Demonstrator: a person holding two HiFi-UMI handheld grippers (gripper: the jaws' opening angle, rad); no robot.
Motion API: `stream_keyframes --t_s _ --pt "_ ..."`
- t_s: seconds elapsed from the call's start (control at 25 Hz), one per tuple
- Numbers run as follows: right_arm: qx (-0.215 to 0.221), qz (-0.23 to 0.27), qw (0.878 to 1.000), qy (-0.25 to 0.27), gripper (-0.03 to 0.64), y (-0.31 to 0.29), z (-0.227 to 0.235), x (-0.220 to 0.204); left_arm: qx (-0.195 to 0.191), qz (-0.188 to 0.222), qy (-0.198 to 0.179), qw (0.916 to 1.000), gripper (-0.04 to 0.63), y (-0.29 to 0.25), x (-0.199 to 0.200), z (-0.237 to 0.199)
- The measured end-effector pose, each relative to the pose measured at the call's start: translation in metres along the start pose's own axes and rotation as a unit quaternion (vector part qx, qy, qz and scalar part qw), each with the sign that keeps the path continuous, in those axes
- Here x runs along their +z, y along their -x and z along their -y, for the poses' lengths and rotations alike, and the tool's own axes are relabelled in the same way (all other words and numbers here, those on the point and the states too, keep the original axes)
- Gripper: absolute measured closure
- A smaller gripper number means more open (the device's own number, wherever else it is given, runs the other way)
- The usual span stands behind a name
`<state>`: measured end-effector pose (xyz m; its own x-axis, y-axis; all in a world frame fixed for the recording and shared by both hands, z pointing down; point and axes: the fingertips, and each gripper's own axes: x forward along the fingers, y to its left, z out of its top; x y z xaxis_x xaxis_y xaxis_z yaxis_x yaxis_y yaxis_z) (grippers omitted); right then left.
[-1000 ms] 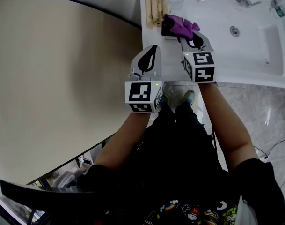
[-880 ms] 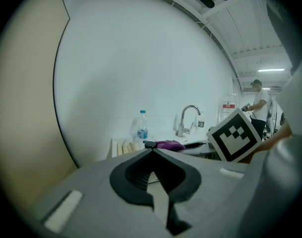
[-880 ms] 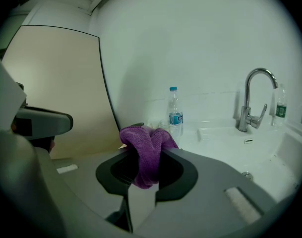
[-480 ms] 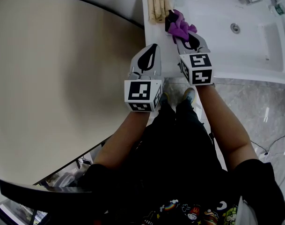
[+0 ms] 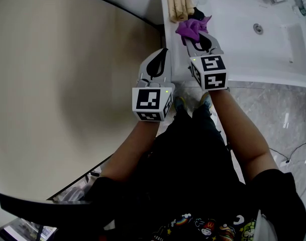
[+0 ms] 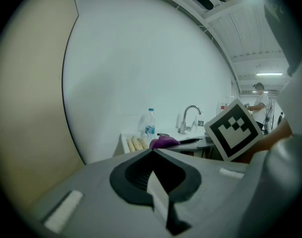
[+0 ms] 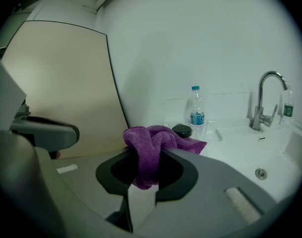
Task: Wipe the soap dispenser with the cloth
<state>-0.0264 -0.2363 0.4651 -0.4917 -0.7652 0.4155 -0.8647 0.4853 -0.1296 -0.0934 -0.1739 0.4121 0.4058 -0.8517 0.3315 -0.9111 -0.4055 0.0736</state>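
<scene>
your right gripper (image 7: 150, 156) is pinching the purple cloth (image 7: 147, 139), which bunches up above its tips near the left end of the white sink counter (image 5: 243, 59). just beyond sits a small black object (image 7: 182, 130) beside 1 water bottle (image 7: 197, 111). your left gripper (image 6: 153, 151) is pressed together on nothing, at the counter's left edge.

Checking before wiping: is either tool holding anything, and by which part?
The right tool pinches the purple cloth by a bunched fold, the rest piled beyond its jaws. The left tool is shut, empty.
</scene>
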Motion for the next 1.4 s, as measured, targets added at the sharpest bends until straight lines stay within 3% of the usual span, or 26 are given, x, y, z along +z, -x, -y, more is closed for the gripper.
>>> stream_keyframes --t_s 0.72,1.4 --pt "-0.008 0.036 0.999 -0.021 0.515 -0.053 -0.032 0.041 0.024 -0.016 0.001 0.9996 0.594 0.033 -0.007 -0.061" --pt "-0.049 0.013 0.998 -0.042 0.515 0.009 0.008 -0.001 -0.022 -0.012 -0.006 0.9997 0.594 0.013 -0.009 -0.015"
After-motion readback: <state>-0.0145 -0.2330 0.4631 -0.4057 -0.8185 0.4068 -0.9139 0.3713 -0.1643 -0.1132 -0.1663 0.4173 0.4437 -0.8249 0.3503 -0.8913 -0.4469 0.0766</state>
